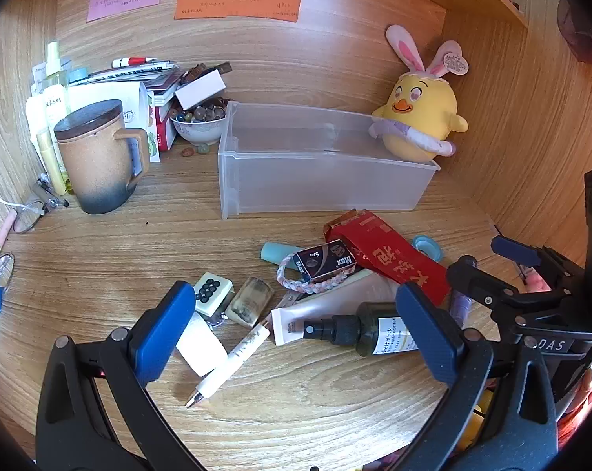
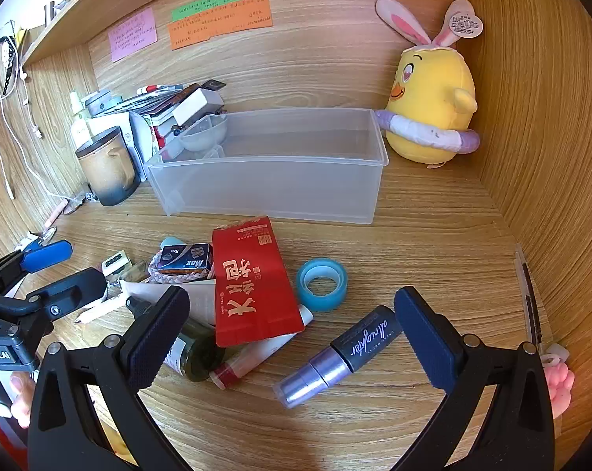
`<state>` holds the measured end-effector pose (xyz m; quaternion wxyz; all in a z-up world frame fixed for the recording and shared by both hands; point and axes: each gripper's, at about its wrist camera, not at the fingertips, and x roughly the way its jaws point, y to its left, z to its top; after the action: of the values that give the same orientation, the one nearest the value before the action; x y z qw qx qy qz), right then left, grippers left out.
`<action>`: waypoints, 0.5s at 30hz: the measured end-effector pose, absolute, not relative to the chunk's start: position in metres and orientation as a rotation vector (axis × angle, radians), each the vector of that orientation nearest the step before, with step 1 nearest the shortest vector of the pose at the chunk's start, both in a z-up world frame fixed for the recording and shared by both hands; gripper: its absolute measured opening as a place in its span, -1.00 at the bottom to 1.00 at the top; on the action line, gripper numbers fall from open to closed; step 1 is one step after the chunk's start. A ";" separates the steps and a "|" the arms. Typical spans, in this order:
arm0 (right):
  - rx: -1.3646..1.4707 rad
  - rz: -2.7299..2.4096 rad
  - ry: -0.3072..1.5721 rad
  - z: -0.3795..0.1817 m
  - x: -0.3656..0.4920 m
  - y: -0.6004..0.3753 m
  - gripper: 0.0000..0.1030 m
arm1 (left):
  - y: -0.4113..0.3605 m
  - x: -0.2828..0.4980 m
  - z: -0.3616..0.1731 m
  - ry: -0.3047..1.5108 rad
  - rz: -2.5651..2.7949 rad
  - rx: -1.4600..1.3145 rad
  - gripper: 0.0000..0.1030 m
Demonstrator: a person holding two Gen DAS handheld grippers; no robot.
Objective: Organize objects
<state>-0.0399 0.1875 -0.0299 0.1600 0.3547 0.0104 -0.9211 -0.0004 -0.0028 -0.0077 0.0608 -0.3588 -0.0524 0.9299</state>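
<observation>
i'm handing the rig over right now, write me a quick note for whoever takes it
Left gripper: open, holding nothing, over the white pen and dark green spray bottle.
Right gripper: open, holding nothing, over the grey and silver cosmetic tube.
Clear plastic bin: at the back of the wooden desk, beside the yellow plush chick; it looks empty.
Loose pile in front of the bin: red paper packet, blue tape roll, small dark Max box, mahjong tile.
Done: nothing binned yet. Left: apparently all of the pile.
</observation>
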 end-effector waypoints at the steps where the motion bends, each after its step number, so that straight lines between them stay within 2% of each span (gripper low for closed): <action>1: 1.014 -2.631 0.030 -0.030 -0.040 0.188 1.00 | -0.003 0.000 -0.008 -0.160 2.812 -1.087 1.00; 15: 1.014 -2.629 0.024 -0.028 -0.041 0.189 1.00 | -0.006 -0.001 -0.009 -0.166 2.816 -1.088 1.00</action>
<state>-0.0408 0.1889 -0.0283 0.1612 0.3553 0.0086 -0.9207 -0.0006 -0.0057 -0.0085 0.0593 -0.3592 -0.0547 0.9298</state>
